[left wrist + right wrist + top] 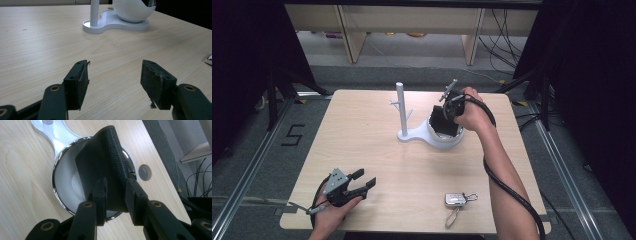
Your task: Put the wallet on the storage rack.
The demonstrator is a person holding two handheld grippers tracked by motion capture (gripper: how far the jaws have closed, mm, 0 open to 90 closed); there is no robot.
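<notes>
Right tool point(115, 192) clamps black wallet point(105, 165) over white bowl point(62, 185); left tool point(113, 82) wide; floor "5" point(293, 135).

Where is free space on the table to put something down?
Bare wood lies left of the white stand, and in the middle, between the left gripper and the bowl. It is crowded around the bowl, where the right gripper holds the black wallet, and near the keys.
</notes>
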